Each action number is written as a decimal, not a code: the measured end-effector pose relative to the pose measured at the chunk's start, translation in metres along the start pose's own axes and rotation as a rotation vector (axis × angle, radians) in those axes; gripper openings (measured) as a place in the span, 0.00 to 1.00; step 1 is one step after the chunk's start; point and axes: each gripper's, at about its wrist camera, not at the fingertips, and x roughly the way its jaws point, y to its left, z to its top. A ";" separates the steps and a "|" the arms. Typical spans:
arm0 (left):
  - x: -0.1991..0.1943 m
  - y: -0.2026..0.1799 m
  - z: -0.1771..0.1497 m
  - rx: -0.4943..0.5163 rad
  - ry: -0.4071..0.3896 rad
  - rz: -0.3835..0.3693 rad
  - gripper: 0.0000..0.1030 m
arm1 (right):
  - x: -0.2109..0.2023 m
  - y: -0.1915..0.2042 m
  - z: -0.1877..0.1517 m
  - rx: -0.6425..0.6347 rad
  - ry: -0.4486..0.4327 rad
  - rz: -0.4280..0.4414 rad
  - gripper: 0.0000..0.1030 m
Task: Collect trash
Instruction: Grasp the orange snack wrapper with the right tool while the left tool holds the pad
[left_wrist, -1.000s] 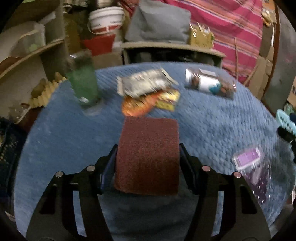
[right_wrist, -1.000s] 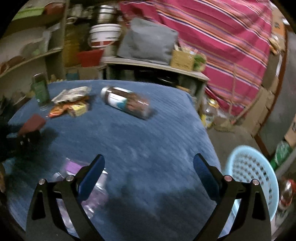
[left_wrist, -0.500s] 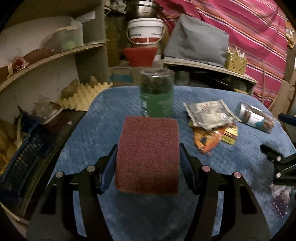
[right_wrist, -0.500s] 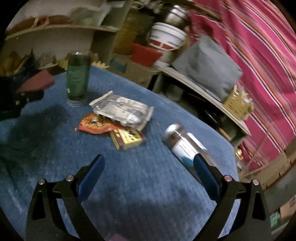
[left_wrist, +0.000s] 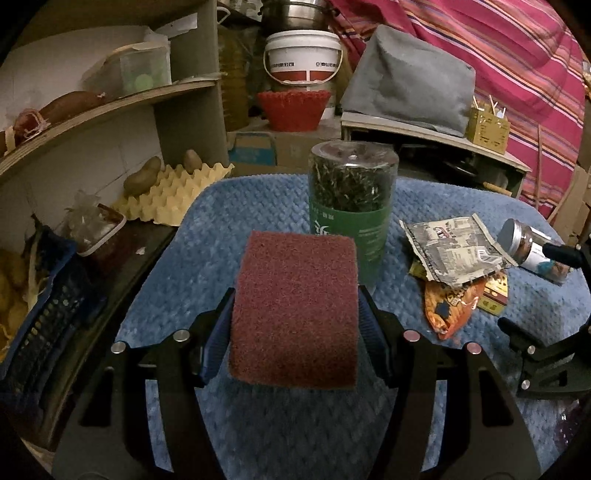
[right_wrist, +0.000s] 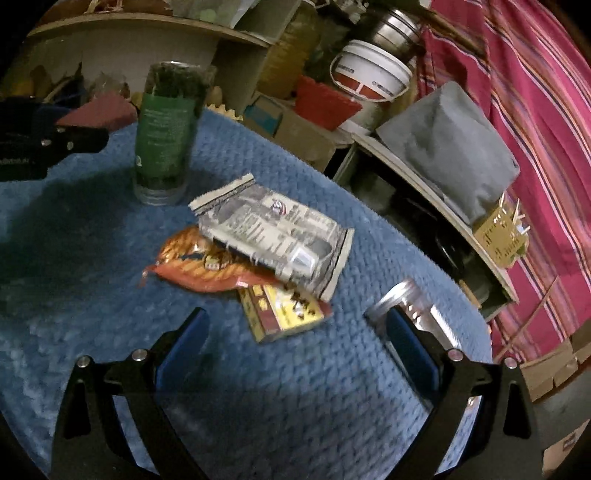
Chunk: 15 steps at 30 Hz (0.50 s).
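Note:
My left gripper (left_wrist: 295, 325) is shut on a dark red scouring pad (left_wrist: 295, 310) and holds it above the blue cloth-covered table (left_wrist: 229, 206), just in front of a tall green tea jar (left_wrist: 351, 199). My right gripper (right_wrist: 295, 332) is open and empty, just above a pile of wrappers: a silver packet (right_wrist: 273, 236), an orange packet (right_wrist: 199, 262) and a small yellow-red box (right_wrist: 284, 310). The pile also shows in the left wrist view (left_wrist: 454, 254). A clear jar with a silver lid (right_wrist: 410, 302) lies on its side by the right fingertip.
Shelves with an egg tray (left_wrist: 166, 192) and a blue crate (left_wrist: 37, 325) stand left of the table. A white bucket (left_wrist: 303, 59), a red bowl (left_wrist: 293, 109) and a grey cushion (left_wrist: 410, 77) sit behind. A striped pink cloth (right_wrist: 535, 110) hangs at right.
My right gripper has swung left across the table, from the table's right edge to the wrapper pile. My left gripper, still holding the pad, has turned left and now faces the green jar.

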 end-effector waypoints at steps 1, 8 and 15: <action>0.002 0.001 0.001 -0.004 0.003 -0.002 0.60 | 0.003 0.001 0.003 -0.012 0.007 0.005 0.92; 0.010 0.007 0.007 -0.032 0.011 -0.006 0.60 | 0.030 0.000 0.010 -0.046 0.057 0.050 0.92; 0.011 0.008 0.007 -0.031 0.013 0.005 0.60 | 0.034 -0.001 0.022 -0.030 0.017 0.134 0.92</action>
